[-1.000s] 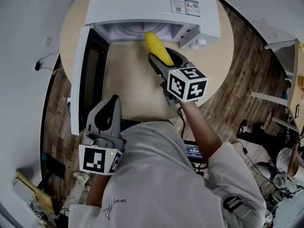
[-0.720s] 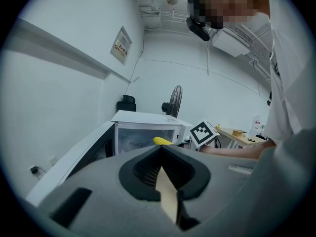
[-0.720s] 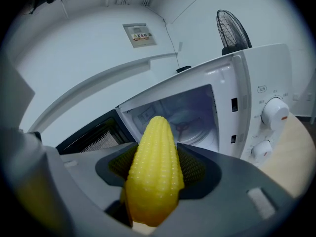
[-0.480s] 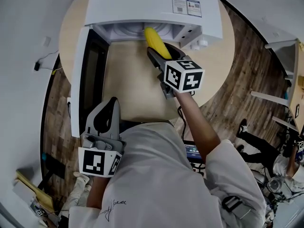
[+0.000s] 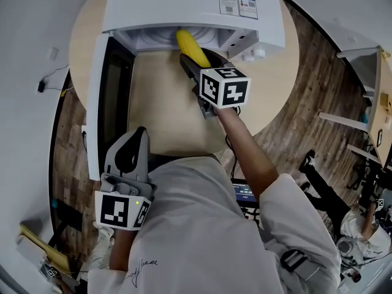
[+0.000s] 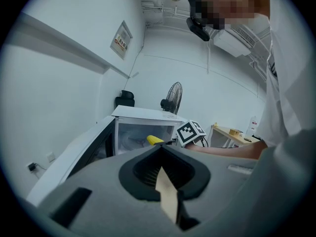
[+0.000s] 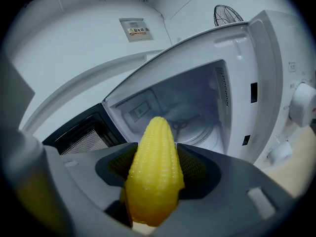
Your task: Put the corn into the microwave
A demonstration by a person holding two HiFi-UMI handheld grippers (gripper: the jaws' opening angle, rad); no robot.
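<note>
Grips the corn (image 5: 190, 45) in the jaws of the right gripper (image 5: 197, 65), tip at the mouth of the open microwave (image 5: 184, 5). Holds the left gripper (image 5: 136, 136), jaws closed and empty, back near the counter (image 5: 165, 109) edge. Remains to set the corn inside and release.

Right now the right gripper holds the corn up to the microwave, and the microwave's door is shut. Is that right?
Not quite: the door is open, not shut. The right gripper view shows the door swung wide to the left and the microwave cavity exposed. The rest stands: the right gripper holds the corn up to the microwave.
</note>
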